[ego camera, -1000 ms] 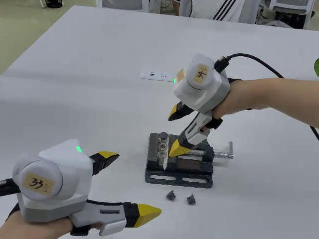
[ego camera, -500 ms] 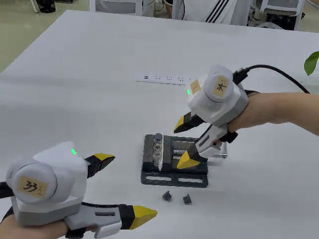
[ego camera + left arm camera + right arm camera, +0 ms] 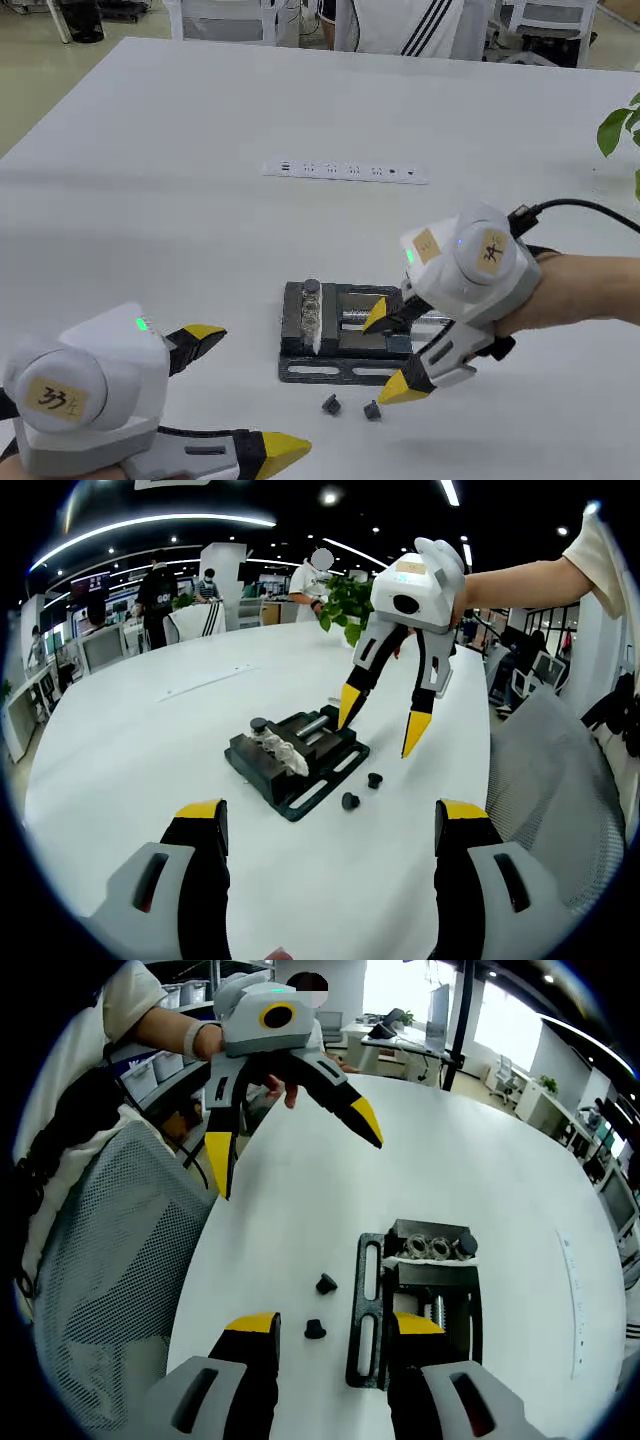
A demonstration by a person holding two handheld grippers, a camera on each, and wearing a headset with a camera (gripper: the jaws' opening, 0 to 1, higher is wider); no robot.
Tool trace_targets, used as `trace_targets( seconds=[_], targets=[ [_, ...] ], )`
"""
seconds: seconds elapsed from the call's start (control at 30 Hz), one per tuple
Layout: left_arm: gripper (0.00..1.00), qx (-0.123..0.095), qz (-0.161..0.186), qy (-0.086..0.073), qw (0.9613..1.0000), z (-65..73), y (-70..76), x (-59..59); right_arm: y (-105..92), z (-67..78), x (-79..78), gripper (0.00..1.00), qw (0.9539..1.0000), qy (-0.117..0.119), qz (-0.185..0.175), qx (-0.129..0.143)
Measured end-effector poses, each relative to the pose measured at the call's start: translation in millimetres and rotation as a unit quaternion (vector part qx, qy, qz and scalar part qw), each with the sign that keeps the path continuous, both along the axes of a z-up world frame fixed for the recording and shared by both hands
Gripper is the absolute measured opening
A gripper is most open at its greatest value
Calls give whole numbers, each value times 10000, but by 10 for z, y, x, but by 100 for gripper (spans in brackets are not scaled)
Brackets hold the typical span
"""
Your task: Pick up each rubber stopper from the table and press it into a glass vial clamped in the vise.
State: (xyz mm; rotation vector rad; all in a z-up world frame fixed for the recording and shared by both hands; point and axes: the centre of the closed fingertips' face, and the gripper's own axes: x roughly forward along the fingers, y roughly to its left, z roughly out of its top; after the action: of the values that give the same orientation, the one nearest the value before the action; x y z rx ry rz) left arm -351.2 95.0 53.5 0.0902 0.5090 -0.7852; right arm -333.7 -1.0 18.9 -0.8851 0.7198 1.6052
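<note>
We hold the left gripper (image 3: 245, 392) at the near left, above the white worktop (image 3: 180, 200). Its jaws are spread wide and have hold of nothing. Right of it, near the middle, the black vise (image 3: 300, 368) sits on the worktop. A short row of glass vials (image 3: 312, 320) is clamped upright at its left end, and the far vial carries a dark stopper (image 3: 312, 286). Far behind the vise lies a white power strip (image 3: 345, 171). Just near of the vise, one rubber stopper (image 3: 330, 404) and a second rubber stopper (image 3: 371, 409) lie loose on the worktop, close together but apart. Our right gripper (image 3: 390, 352) hangs over the vise's near right corner, jaws wide apart and empty. In the right gripper view the second stopper lies between its two jaws. A black cable (image 3: 570, 205) trails from it, and green leaves (image 3: 615, 125) show at the far right.
</note>
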Motion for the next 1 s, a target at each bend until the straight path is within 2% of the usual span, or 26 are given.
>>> trace_targets(
  seconds=[0.13,0.3,0.37,0.57,0.77,0.87,1.0],
  targets=[
    [83,-11,-15,9,10000,-10,-11,-8,-35,-118,-99,32,10000,23,92,-31],
    [83,-13,-9,30,10000,-30,-19,-23,-52,-235,-109,29,9999,37,102,38],
    [83,-17,-3,51,10000,-42,-18,-32,-91,-310,-108,25,9999,50,136,-80],
    [83,-25,32,96,9999,-71,-15,-57,-126,-431,-79,21,9999,34,110,-86],
    [83,-30,62,132,9999,-84,-5,-65,-114,-497,-94,18,9998,92,132,-114],
    [83,-35,65,144,9999,-95,-1,-67,-95,-490,-99,14,9998,64,170,-90],
    [83,-37,67,161,9998,-103,1,-71,-90,-496,-96,13,9997,67,213,-113]
  ],
)
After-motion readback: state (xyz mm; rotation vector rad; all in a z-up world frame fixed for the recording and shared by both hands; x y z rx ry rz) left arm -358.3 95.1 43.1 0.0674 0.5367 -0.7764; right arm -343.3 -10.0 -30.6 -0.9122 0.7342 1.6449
